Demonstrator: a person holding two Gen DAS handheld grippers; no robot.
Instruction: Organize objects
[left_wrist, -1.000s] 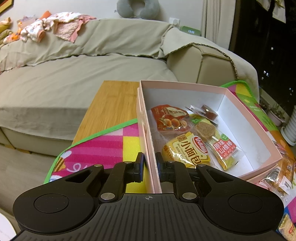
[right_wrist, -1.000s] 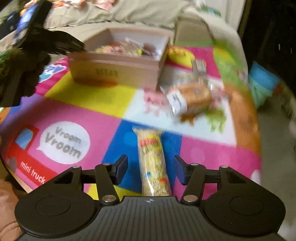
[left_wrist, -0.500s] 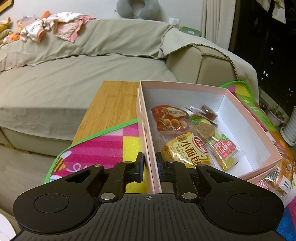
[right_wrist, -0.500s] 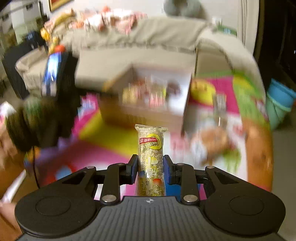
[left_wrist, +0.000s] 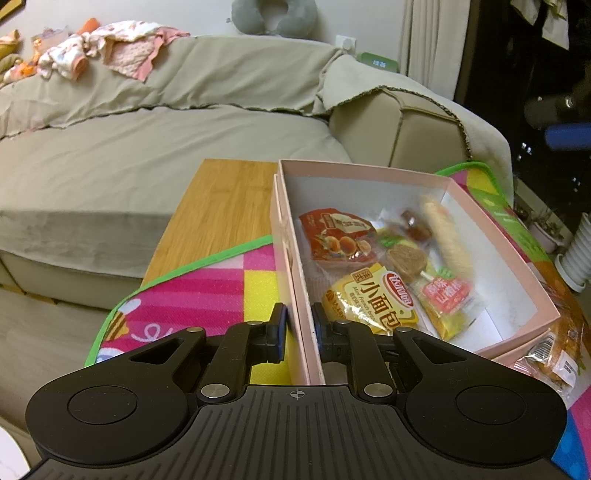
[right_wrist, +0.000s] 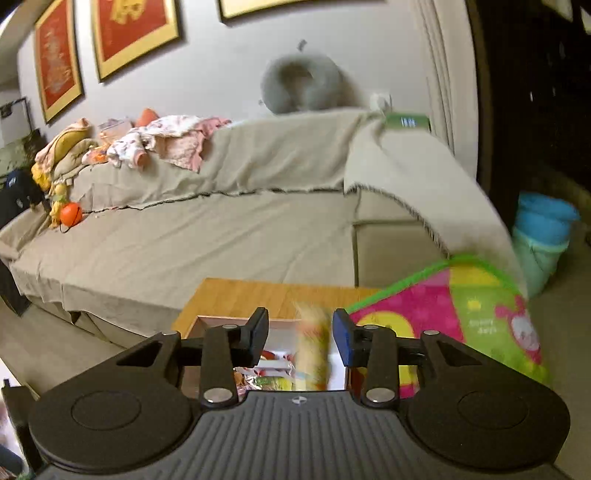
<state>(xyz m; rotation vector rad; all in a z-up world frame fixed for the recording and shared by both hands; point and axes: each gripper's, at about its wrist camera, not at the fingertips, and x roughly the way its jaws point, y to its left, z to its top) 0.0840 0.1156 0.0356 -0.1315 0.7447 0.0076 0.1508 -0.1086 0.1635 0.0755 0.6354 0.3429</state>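
Note:
A pink box stands on a colourful play mat and holds several snack packets, such as a yellow bread pack and a red pack. My left gripper is shut on the box's near left wall. A long yellow snack stick lies blurred in the box at the back right. In the right wrist view my right gripper is open above the box, and the same stick shows blurred between its fingers, not held.
A bread bun in a clear wrapper lies on the mat right of the box. The mat covers a wooden table in front of a beige sofa. A blue bin stands at the right.
My right gripper closed on the snack stick, lifted it from the mat, carried it over the box and opened; the stick now lies in the box. My left gripper has kept hold of the box wall.

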